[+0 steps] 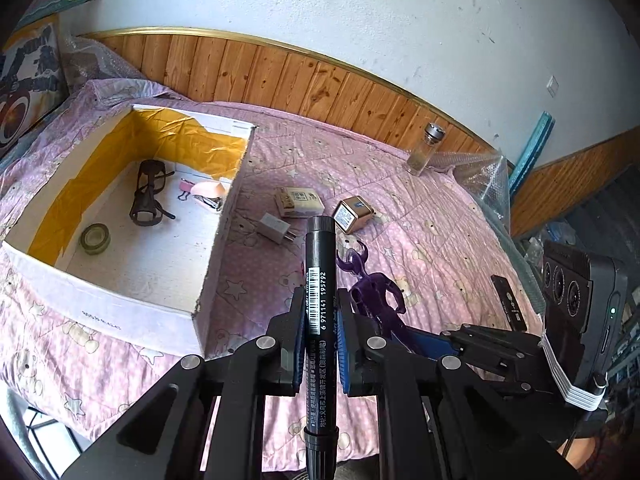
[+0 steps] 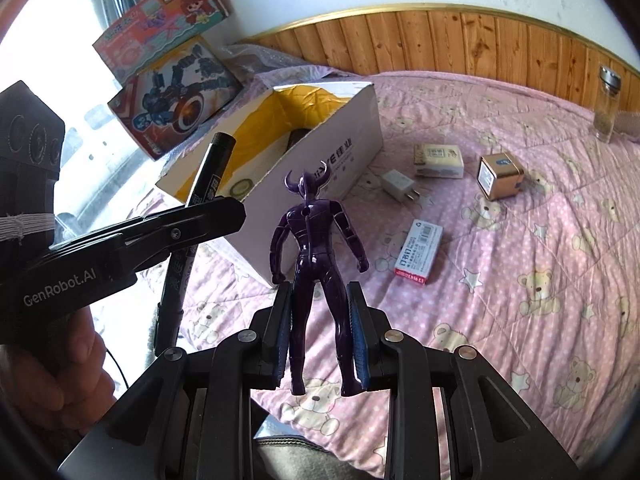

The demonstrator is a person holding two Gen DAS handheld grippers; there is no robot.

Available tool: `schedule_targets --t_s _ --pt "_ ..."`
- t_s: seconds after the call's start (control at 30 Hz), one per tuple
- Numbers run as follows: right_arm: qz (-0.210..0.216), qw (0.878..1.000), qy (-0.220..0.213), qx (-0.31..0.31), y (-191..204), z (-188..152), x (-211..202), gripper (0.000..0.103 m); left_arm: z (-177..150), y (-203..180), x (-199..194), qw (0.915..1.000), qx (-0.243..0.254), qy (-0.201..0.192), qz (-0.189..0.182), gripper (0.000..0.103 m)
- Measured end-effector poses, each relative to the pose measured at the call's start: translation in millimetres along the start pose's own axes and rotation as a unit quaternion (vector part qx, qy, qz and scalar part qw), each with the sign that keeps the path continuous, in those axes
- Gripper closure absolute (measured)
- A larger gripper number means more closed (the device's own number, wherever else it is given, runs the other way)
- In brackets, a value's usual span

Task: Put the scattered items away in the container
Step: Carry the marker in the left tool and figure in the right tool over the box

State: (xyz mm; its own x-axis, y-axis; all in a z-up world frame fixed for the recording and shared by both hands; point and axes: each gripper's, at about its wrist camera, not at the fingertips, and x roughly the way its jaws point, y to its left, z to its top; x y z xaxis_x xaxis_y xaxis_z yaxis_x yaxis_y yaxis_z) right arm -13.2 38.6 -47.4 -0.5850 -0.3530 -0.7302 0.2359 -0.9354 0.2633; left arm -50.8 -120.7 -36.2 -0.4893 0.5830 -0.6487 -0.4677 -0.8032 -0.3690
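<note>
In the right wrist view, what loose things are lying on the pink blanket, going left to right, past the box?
White charger plug → red and white staples box → white tissue pack → small gold tin → glass jar with a metal lid by the wooden panel.

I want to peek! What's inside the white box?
Inside the white box: dark glasses, a tape roll, a pink clip, a pale pink thing and something metal beside it. The near wall hides part of the floor.
</note>
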Motion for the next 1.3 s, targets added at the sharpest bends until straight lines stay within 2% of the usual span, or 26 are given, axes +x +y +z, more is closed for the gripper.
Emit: schedule_targets --t_s 0.5,1.3 --pt "0.009 0.998 -0.001 -0.068 38 48 13 0.075 28 48 -26 0.9983 -0.044 -0.036 0.008 0.089" --pt "0.031 0.992 0.004 -0.119 70 120 46 0.075 96 100 -38 0.9933 -0.082 -0.078 0.023 0.089"
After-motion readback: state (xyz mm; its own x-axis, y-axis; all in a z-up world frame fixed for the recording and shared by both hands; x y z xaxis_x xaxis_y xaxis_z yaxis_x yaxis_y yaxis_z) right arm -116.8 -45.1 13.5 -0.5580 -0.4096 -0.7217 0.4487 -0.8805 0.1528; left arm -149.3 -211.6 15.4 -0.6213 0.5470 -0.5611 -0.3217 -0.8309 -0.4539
